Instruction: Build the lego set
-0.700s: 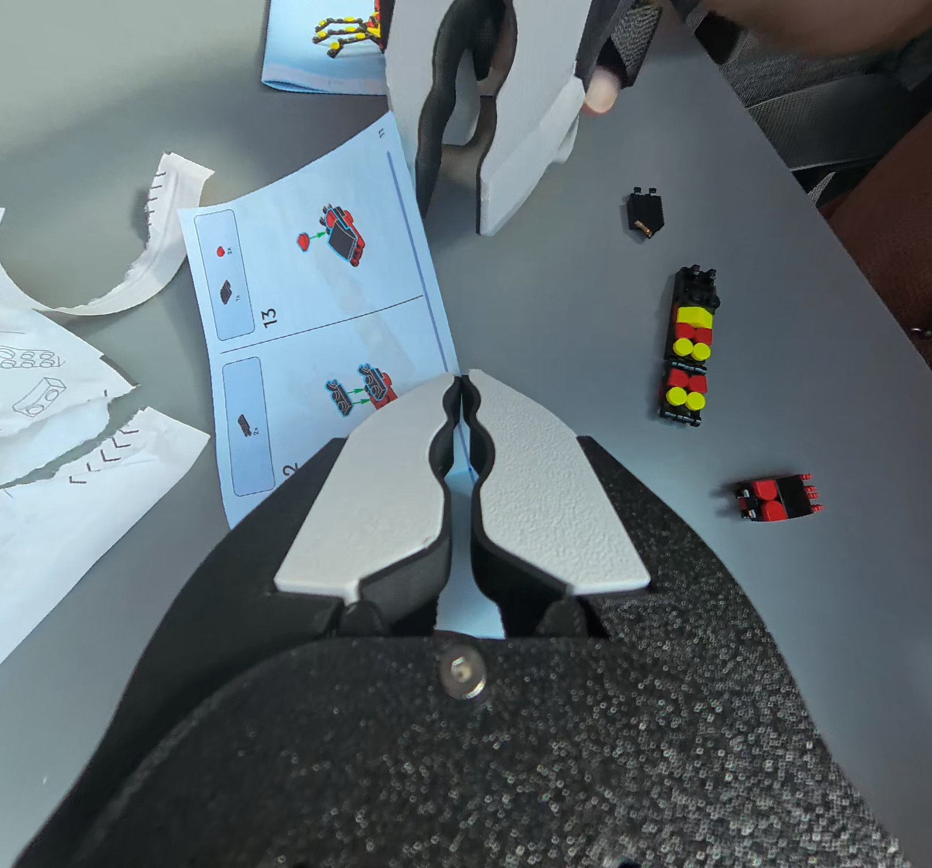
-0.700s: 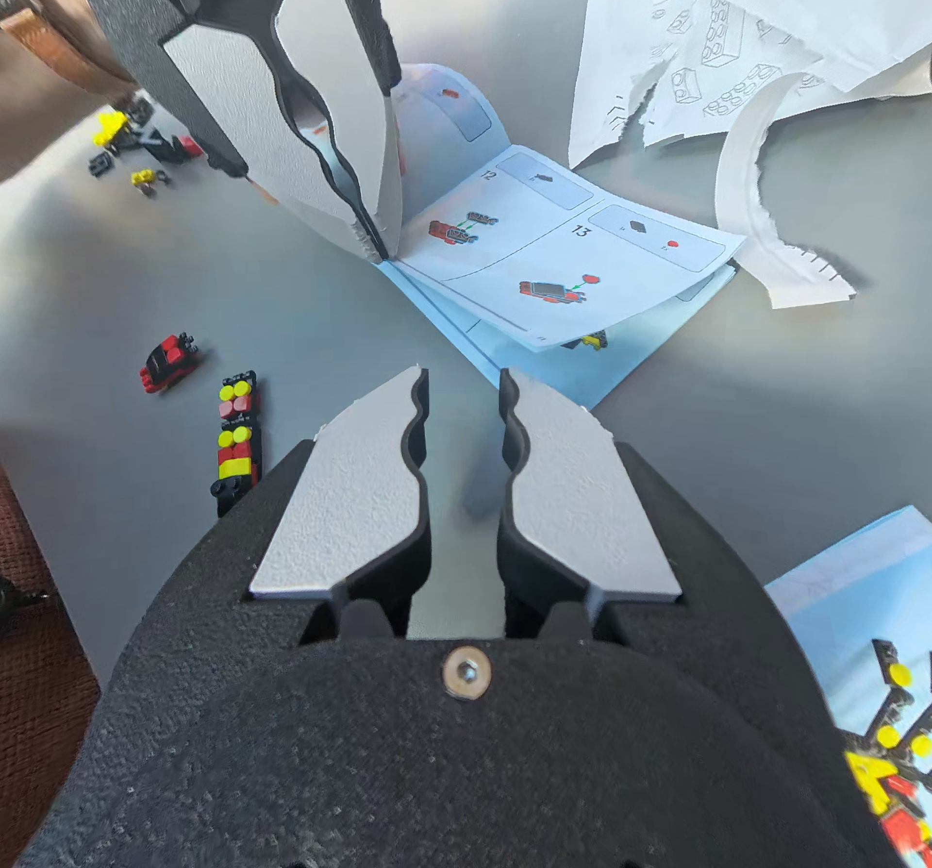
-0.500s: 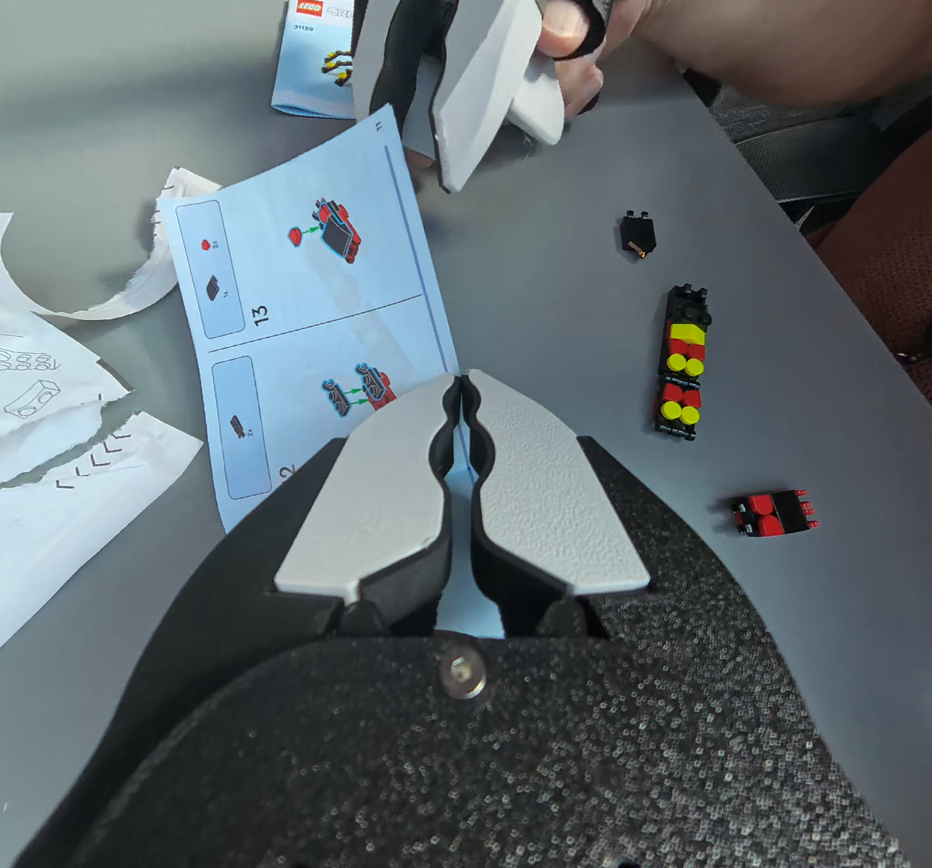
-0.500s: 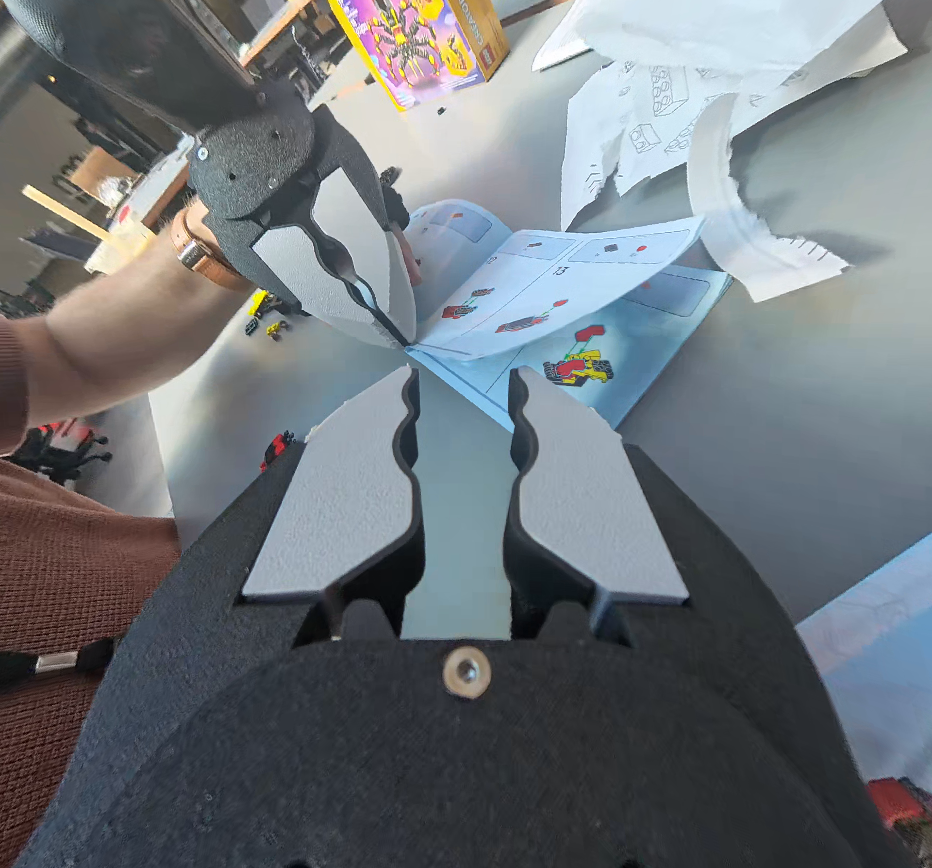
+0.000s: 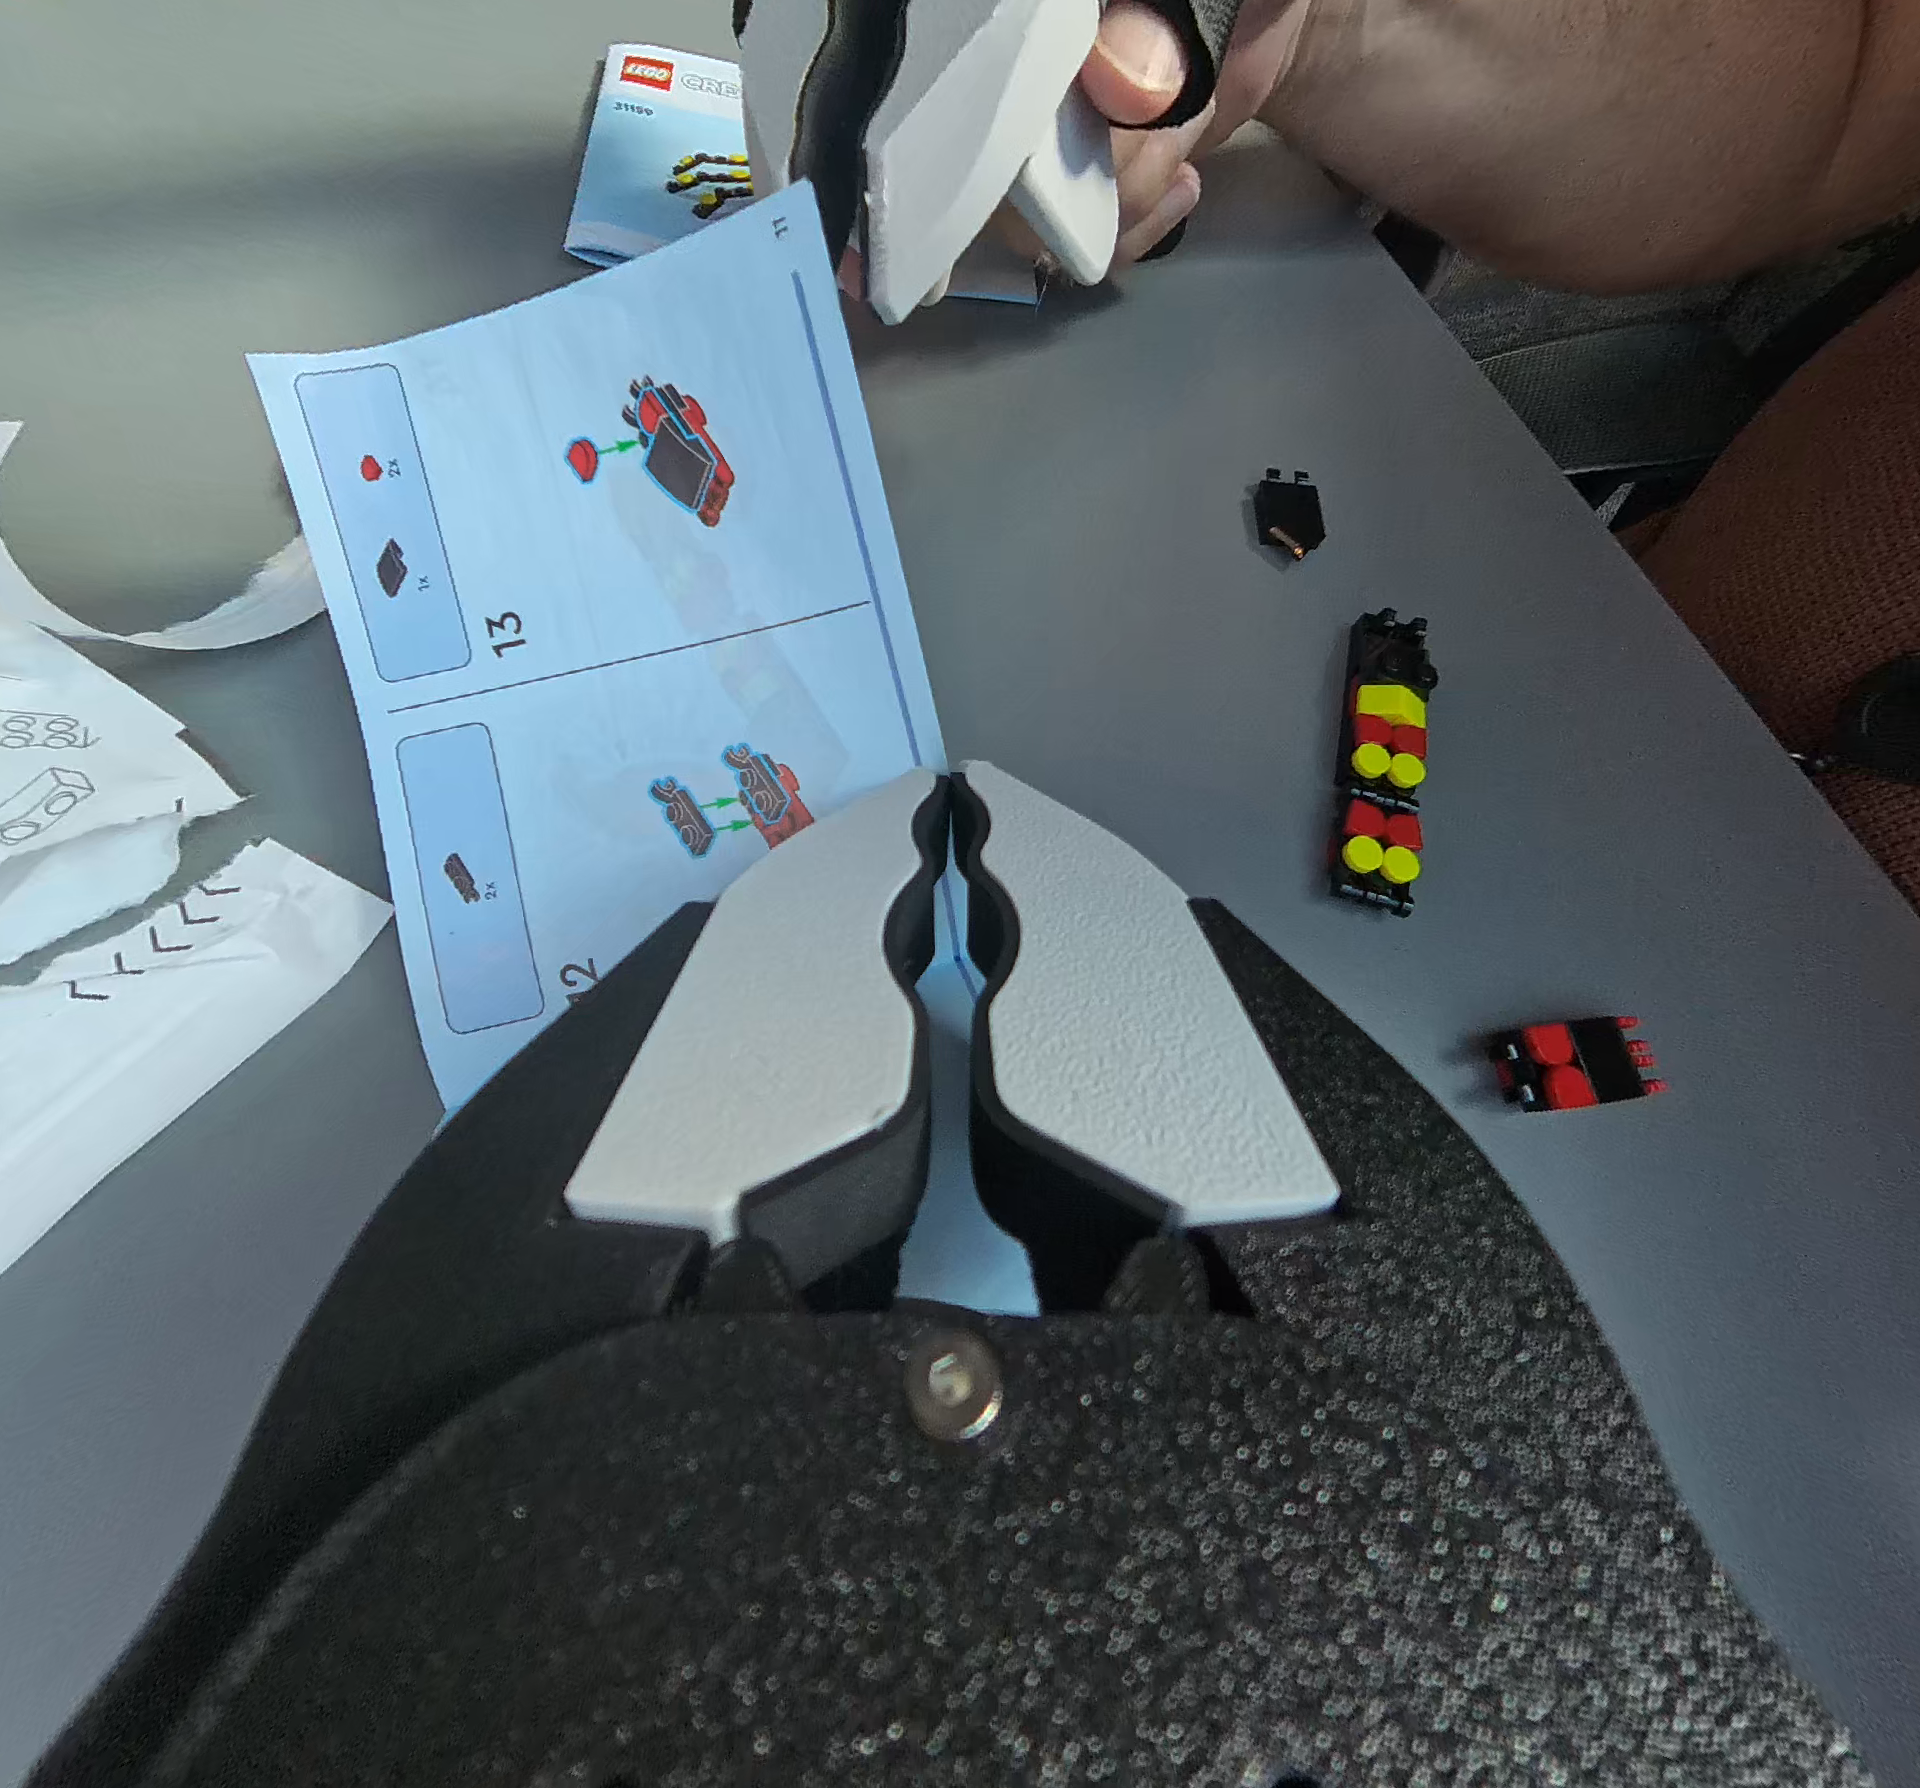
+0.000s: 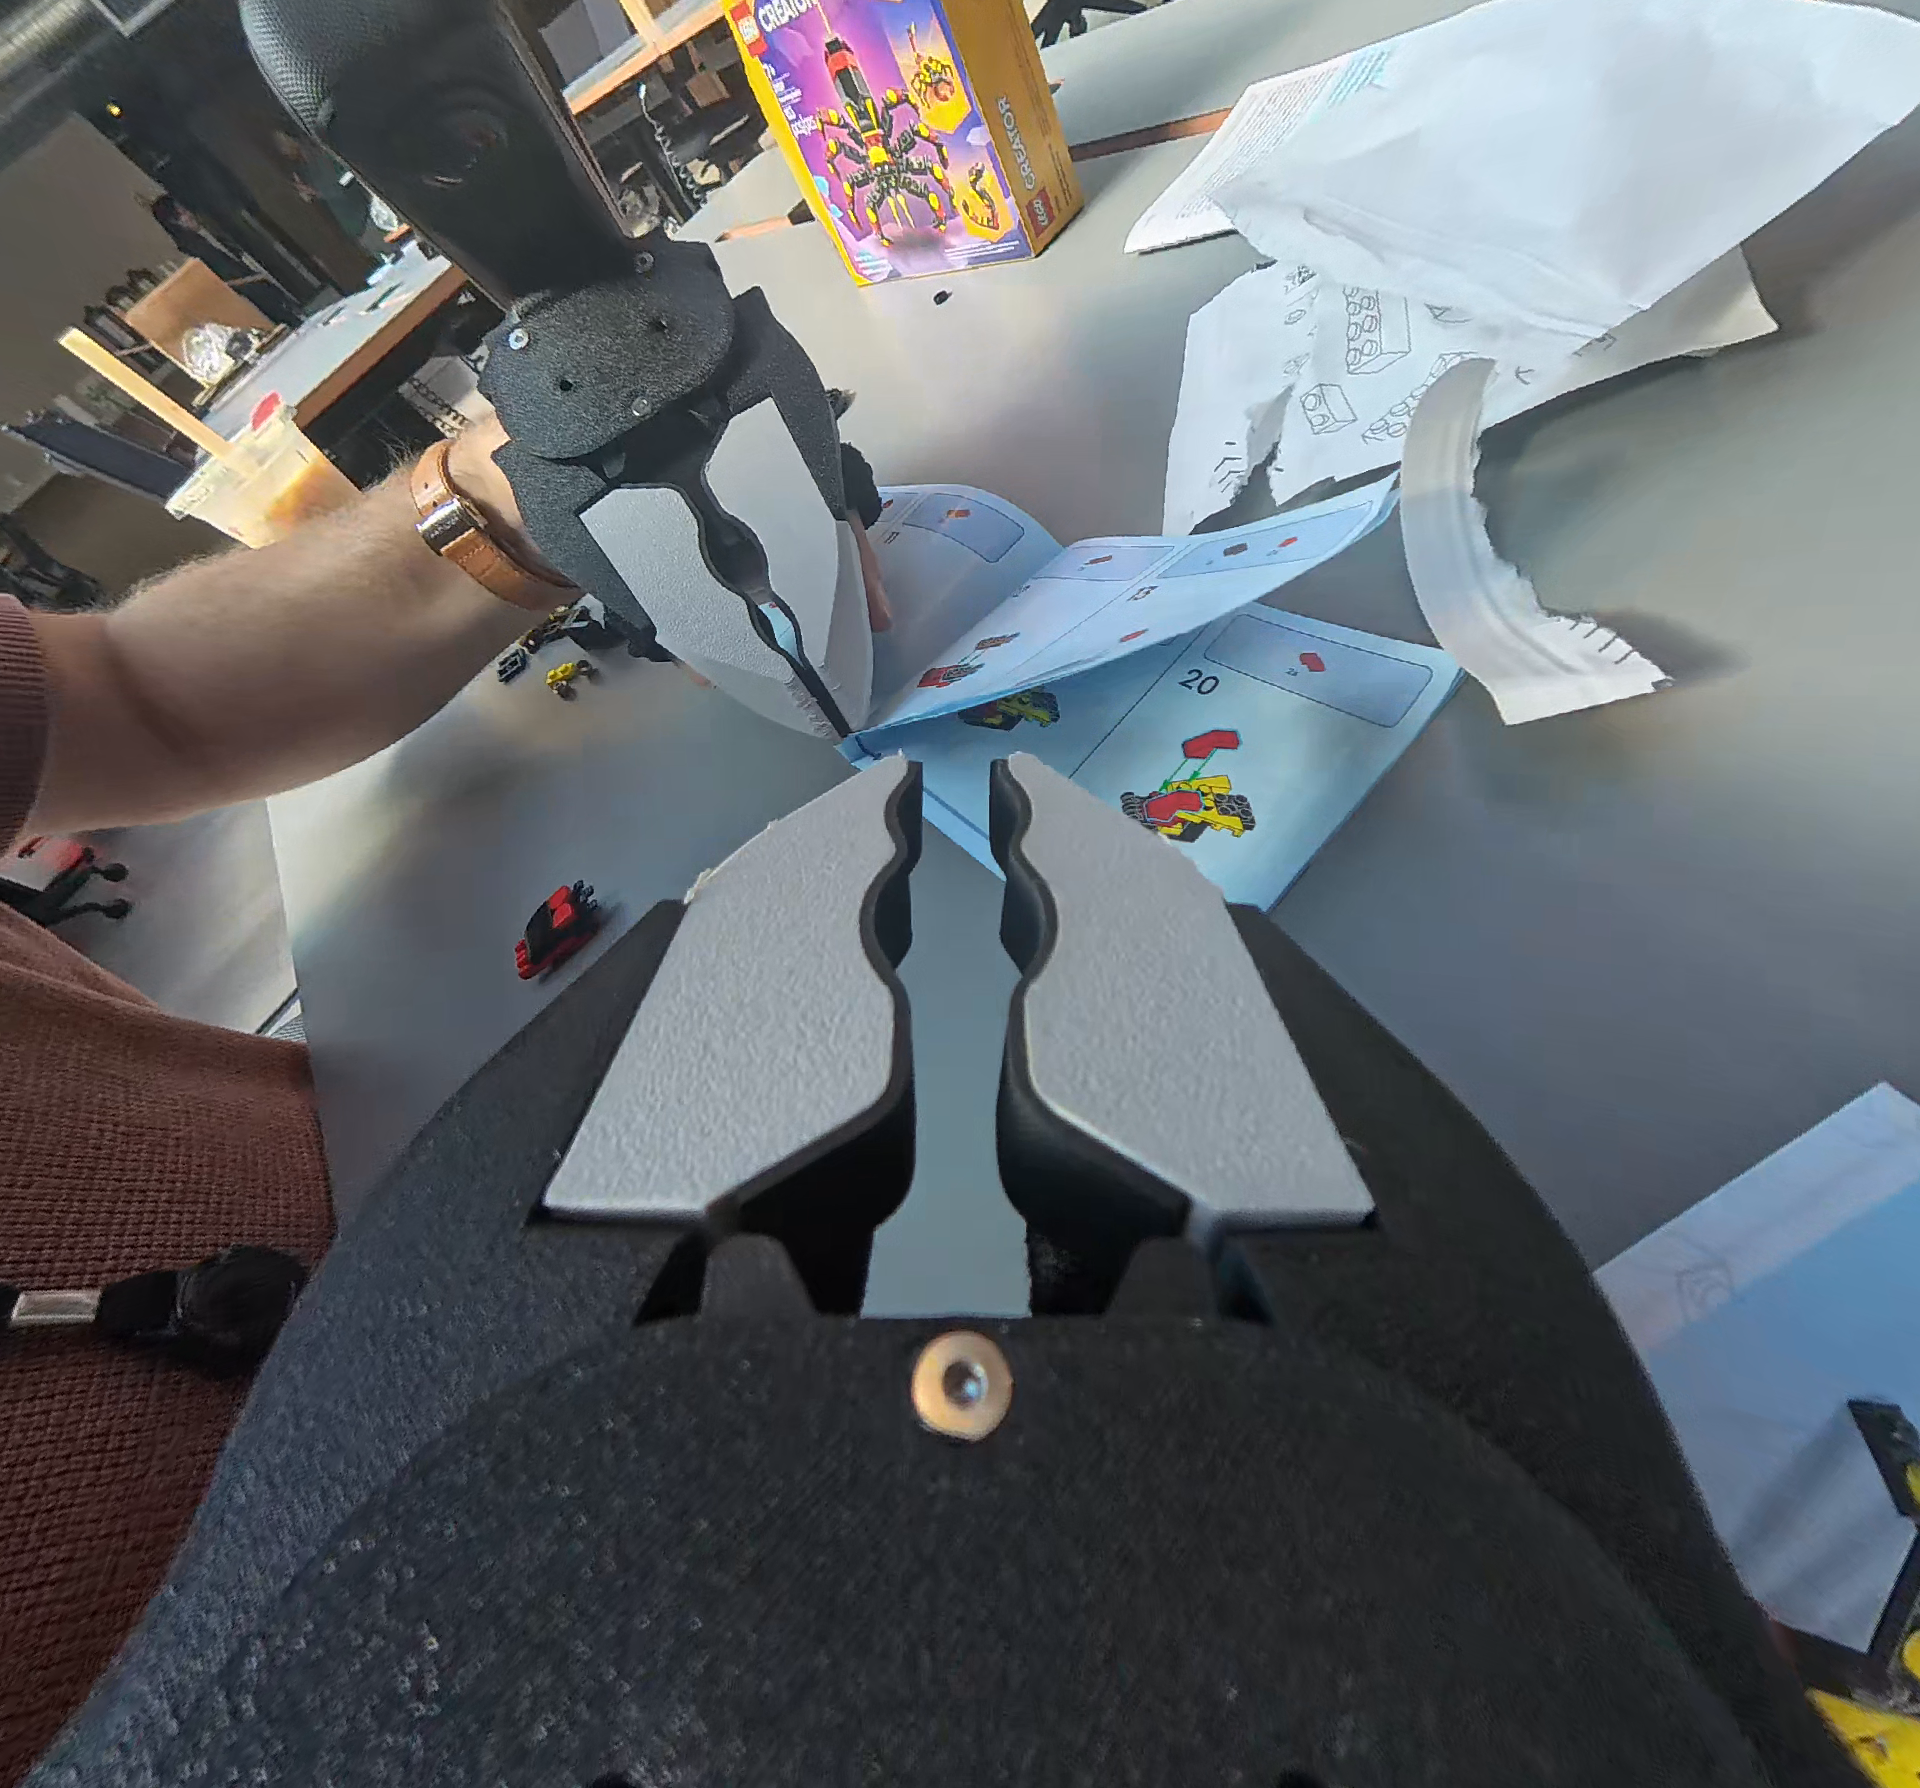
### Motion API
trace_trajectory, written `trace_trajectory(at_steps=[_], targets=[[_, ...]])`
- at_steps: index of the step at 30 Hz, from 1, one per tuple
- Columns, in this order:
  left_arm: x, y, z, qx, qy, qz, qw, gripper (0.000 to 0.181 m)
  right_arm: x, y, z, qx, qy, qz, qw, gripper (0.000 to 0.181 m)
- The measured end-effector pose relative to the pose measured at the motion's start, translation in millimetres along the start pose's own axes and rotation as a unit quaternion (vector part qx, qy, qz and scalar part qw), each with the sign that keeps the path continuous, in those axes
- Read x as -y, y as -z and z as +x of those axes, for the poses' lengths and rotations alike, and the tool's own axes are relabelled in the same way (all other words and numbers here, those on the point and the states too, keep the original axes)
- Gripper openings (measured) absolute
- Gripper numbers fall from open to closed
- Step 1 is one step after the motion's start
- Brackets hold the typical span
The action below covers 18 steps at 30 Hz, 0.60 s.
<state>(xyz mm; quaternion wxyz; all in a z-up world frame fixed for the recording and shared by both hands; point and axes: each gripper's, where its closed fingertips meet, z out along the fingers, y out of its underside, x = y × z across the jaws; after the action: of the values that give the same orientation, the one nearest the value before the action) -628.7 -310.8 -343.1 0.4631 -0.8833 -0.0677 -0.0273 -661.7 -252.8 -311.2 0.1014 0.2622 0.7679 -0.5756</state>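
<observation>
Grey tabletop (image 6: 1558,907) carries everything, with an office of desks and chairs behind it. The left gripper (image 5: 951,788) is pinched closed on the near edge of a page of the blue instruction booklet (image 5: 623,595), lifting that page off the sheets below. The right gripper (image 6: 954,777) hangs just above the table with a narrow gap between its fingers, holding nothing, its tips just short of the booklet's near corner.

The built lego pieces lie toward the table edge nearest the person: a long black, red and yellow strip (image 5: 1380,762), its long axis running away from the left gripper, a small red and black block (image 5: 1574,1063) nearer that edge, and a tiny black piece (image 5: 1288,514) beyond the strip. A torn white paper bag (image 6: 1507,211) and the set's box (image 6: 904,76) sit farther back.

Judging by this, the empty right gripper is the free one to fetch a piece, while the left is busy with the page.
</observation>
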Motion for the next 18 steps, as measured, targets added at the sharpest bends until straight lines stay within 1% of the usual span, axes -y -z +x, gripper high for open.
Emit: trace_trajectory(at_steps=[10,18], targets=[[0.9,0.8,0.7,-0.002,-0.002,0.004,1.000,0.000,15.2,6.5,1.3,-0.008,0.004,0.038,0.999,0.015],[1.4,-1.2,1.2,-0.006,-0.004,0.003,1.000,0.000,14.9,6.3,3.8,-0.016,0.010,0.034,0.999,0.014]])
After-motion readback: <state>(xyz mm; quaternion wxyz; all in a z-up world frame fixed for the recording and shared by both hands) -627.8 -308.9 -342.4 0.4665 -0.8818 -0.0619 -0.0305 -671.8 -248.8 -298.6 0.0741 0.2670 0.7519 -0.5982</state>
